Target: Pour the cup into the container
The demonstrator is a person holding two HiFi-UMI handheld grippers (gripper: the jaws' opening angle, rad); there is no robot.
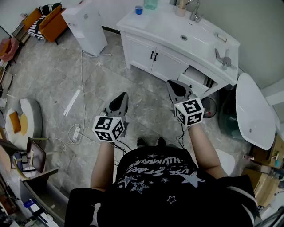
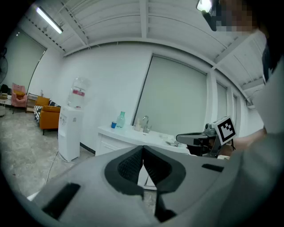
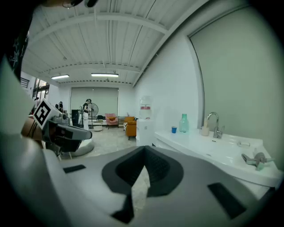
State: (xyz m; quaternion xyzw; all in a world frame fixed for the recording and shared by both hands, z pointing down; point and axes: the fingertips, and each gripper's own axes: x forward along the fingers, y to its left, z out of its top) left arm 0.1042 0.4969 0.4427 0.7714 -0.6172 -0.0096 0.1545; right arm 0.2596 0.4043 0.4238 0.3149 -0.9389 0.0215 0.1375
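The left hand-held gripper (image 2: pixel 143 153) and right hand-held gripper (image 3: pixel 144 155) are shown closed and empty up close, while the blue cup (image 1: pixel 139 9) is seen overhead on the worktop (image 1: pixel 164 23).

Head view, from above the person, steeply down on left tool (image 1: pixel 122 98), right tool (image 1: pixel 174 86) and the desk (image 1: pixel 164 26) beyond them; left gripper view, level along its jaws, desk well ahead; right gripper view, likewise, desk near at right; desk shared by all three.
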